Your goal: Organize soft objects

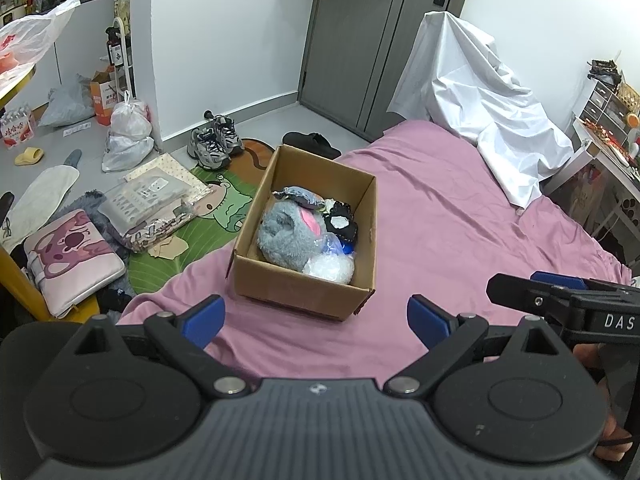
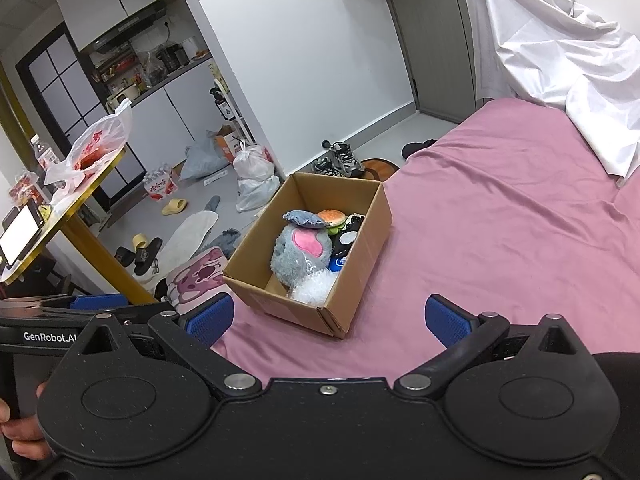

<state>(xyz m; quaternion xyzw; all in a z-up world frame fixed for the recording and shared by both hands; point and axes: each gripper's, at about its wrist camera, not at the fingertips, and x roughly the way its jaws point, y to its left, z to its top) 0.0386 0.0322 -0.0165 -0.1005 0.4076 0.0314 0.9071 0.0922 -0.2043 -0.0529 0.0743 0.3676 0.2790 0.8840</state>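
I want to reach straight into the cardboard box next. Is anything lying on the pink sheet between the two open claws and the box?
Nothing visible does. Only bare pink bedsheet lies between the left claw, the right claw and the open brown cardboard box holding the grey plush toy.

Not much readable text from where I'm sitting. In my left wrist view, the right gripper (image 1: pixel 560 300) pokes in from the side and its black body shows white letters "DAS", cut off by the frame edge. In my right wrist view, the left gripper (image 2: pixel 80 312) comes in at the lower left with "GenRobot.A" printed in white on its black side, the rest hidden behind my own rig. There's red print on the white plastic bag (image 2: pixel 96 144) on the round table and on the water bottle pack (image 2: pixel 160 188) on the floor, but I can't make either out.
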